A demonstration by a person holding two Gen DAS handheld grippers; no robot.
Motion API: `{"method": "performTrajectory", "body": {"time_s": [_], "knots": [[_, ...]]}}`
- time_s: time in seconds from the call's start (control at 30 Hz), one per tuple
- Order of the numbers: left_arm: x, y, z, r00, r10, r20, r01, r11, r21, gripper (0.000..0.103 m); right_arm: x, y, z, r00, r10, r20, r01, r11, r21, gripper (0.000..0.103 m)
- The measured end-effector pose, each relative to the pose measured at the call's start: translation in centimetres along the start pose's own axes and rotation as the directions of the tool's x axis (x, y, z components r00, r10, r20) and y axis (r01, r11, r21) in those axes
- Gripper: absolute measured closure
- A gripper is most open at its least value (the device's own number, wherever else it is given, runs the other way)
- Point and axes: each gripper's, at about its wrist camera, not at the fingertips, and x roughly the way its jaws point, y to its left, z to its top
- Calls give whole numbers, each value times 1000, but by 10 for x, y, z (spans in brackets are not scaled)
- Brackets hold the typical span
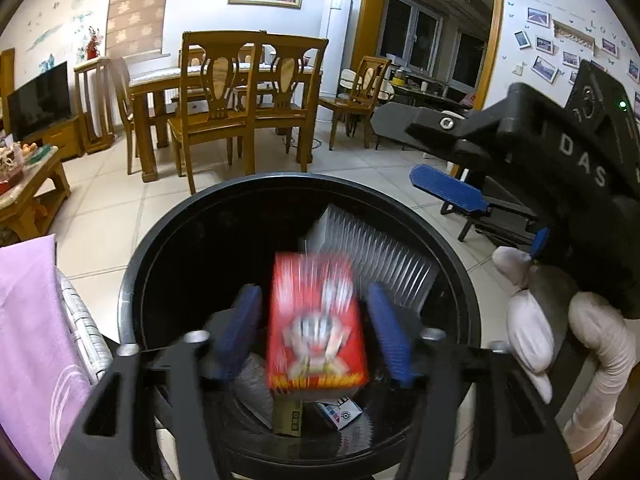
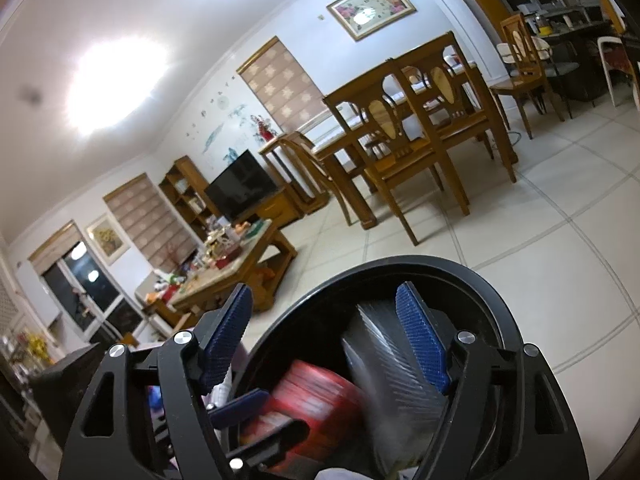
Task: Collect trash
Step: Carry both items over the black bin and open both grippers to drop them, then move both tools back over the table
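Observation:
A round black trash bin (image 1: 168, 248) stands on the tiled floor under both grippers. My left gripper (image 1: 314, 334) is open above it. A red snack box (image 1: 316, 324), blurred by motion, is between the blue pads without touching them, over the bin. Inside the bin lie a silvery ribbed wrapper (image 1: 376, 256), a small brown carton (image 1: 290, 416) and a white-blue packet (image 1: 340, 412). My right gripper (image 2: 328, 344) is open and empty at the bin's rim (image 2: 472, 276); the red box (image 2: 316, 396) and silvery wrapper (image 2: 384, 364) show below it. The right gripper also shows in the left wrist view (image 1: 448, 190).
A wooden dining table with chairs (image 1: 240, 100) stands behind the bin. A cluttered coffee table (image 2: 228, 268) and TV (image 1: 40, 100) are at the left. A pink cloth on a white wicker chair (image 1: 36, 340) is beside the bin.

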Motion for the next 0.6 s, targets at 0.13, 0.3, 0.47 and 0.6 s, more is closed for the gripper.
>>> {"method": "performTrajectory", "body": {"time_s": [0.13, 0.3, 0.47, 0.6], "knots": [[-5, -1, 1, 999, 26, 33, -26, 1000, 6, 11, -3, 2, -2, 1000, 9, 14, -9, 1000, -2, 22], [-3, -1, 1, 999, 43, 28, -43, 999, 7, 6, -8, -4, -3, 999, 7, 31, -7, 1000, 17, 15], [-2, 0, 1, 999, 41, 27, -41, 999, 3, 6, -12, -12, -7, 999, -2, 32, 1, 999, 33, 14], [-2, 0, 1, 999, 42, 26, -42, 999, -5, 6, -13, -14, -10, 1000, -3, 19, 3, 999, 50, 11]]}}
